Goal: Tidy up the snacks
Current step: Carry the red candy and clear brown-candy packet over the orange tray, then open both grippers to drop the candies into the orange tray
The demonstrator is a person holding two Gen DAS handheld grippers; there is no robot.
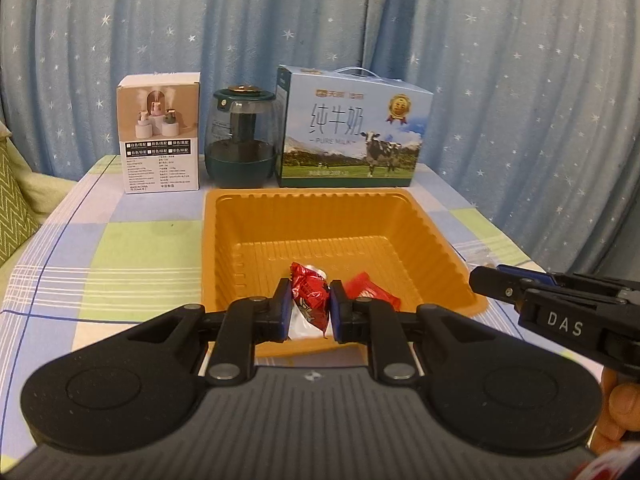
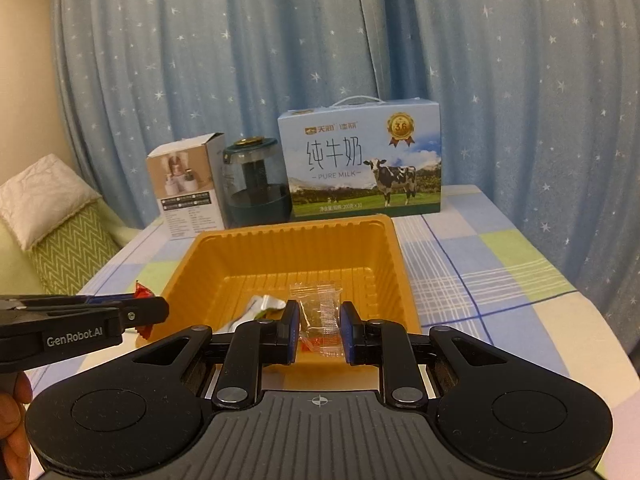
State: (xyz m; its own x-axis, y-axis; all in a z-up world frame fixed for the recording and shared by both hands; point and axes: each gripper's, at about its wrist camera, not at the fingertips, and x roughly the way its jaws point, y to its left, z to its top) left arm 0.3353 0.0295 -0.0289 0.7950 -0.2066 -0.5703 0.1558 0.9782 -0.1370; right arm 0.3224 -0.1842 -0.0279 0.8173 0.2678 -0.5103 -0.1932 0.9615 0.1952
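An orange plastic tray (image 1: pixel 424 224) sits mid-table; it also shows in the right wrist view (image 2: pixel 392 248). My left gripper (image 1: pixel 310 307) is shut on a red-and-white snack packet (image 1: pixel 310 294) over the tray's near edge. A second red packet (image 1: pixel 370 290) lies in the tray just to its right. My right gripper (image 2: pixel 319 330) is shut on a clear snack packet (image 2: pixel 320 310) over the tray's near side. A silver-white wrapper (image 2: pixel 260 306) lies in the tray to its left. Each gripper shows side-on in the other's view: right gripper (image 1: pixel 480 280), left gripper (image 2: pixel 160 312).
Behind the tray stand a white humidifier box (image 1: pixel 160 136), a dark green humidifier (image 1: pixel 240 140) and a blue milk carton (image 1: pixel 352 128). The checked tablecloth (image 1: pixel 120 256) covers the table. A green cushion (image 2: pixel 68 248) lies at left. Blue star curtains hang behind.
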